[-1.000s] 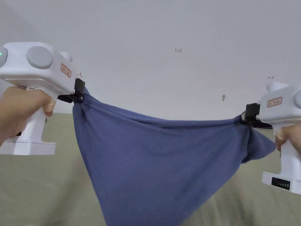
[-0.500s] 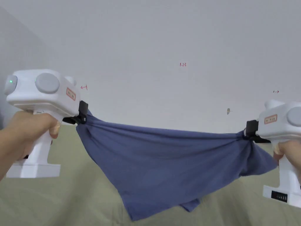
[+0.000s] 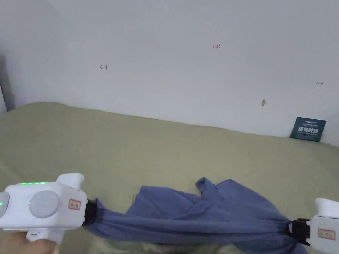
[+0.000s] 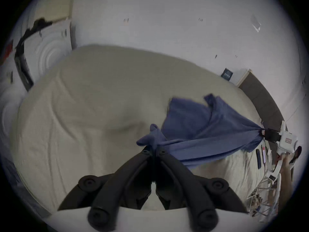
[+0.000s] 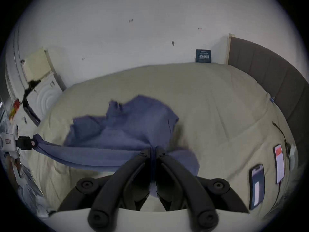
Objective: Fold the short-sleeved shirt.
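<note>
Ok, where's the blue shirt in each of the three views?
Head view: shirt bottom centre, stretched between both hand-held grippers.
Left gripper view: shirt right of centre.
Right gripper view: shirt left of centre.
Shared landmark: dark sign against the wall.

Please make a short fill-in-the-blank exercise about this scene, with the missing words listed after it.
1. The shirt stretched between the two tools has the colour ____.
2. The left tool is ____ on the shirt, as is the right tool.
3. The far part of the shirt lies on the ____ bed cover.
4. In the right gripper view, two ____ lie on the cover.

Missing words: blue; shut; beige; phones
</note>
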Demonstrator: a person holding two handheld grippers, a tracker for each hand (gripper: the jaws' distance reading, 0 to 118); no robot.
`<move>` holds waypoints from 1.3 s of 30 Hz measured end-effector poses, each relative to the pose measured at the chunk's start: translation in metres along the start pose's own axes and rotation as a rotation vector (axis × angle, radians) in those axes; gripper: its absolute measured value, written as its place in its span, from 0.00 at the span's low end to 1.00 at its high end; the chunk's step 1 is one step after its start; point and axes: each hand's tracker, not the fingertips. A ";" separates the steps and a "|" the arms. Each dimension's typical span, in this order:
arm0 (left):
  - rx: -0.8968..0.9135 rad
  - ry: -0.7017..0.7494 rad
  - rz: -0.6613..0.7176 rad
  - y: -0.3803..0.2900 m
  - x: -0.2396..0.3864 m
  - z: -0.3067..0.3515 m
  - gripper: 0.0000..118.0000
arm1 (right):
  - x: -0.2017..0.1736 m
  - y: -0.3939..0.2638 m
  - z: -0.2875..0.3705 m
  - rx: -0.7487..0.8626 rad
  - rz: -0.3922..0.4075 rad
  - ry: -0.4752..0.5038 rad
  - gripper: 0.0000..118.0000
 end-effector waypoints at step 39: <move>0.176 0.048 -0.186 -0.171 0.047 0.102 0.00 | -0.076 -0.147 0.135 0.029 0.077 -0.019 0.00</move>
